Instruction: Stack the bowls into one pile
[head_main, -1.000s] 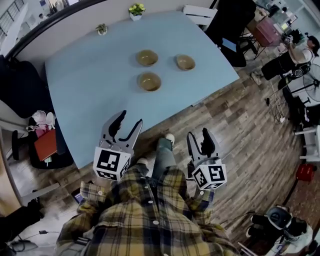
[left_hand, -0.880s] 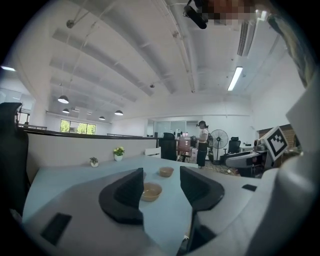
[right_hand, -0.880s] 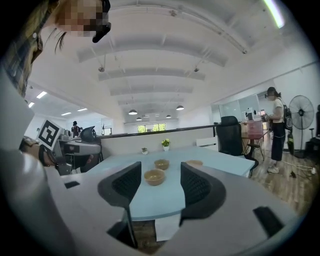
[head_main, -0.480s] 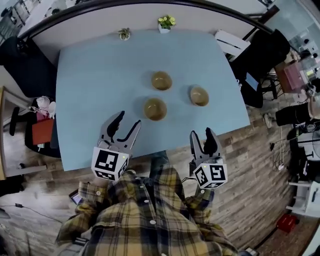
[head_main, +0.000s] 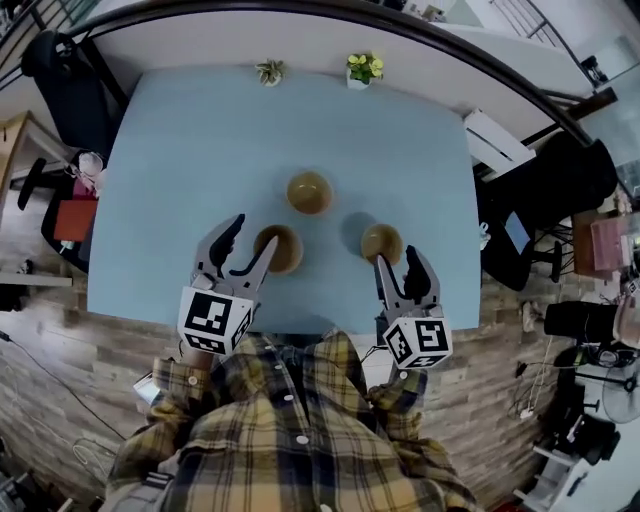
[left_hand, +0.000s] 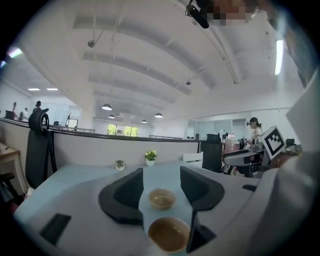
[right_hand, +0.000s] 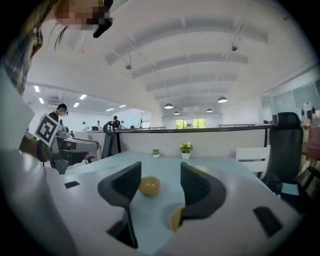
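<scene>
Three tan bowls sit on the light blue table (head_main: 180, 170): a far bowl (head_main: 309, 192), a near left bowl (head_main: 279, 249) and a near right bowl (head_main: 381, 243). My left gripper (head_main: 250, 240) is open just left of the near left bowl, above the table's front part. In the left gripper view that bowl (left_hand: 168, 233) lies low between the jaws, with the far bowl (left_hand: 162, 198) beyond. My right gripper (head_main: 400, 268) is open and empty just in front of the near right bowl. The right gripper view shows one bowl (right_hand: 149, 185) between the jaws and another (right_hand: 175, 218) half hidden by the right jaw.
Two small potted plants (head_main: 270, 72) (head_main: 364, 68) stand at the table's far edge. A white chair (head_main: 500, 140) is at the right side and a black chair (head_main: 60, 60) at the far left. Wooden floor surrounds the table.
The person has stepped up to the table. Both grippers, earlier over the floor short of the front edge, now reach over the table near the two front bowls. Both stay open.
</scene>
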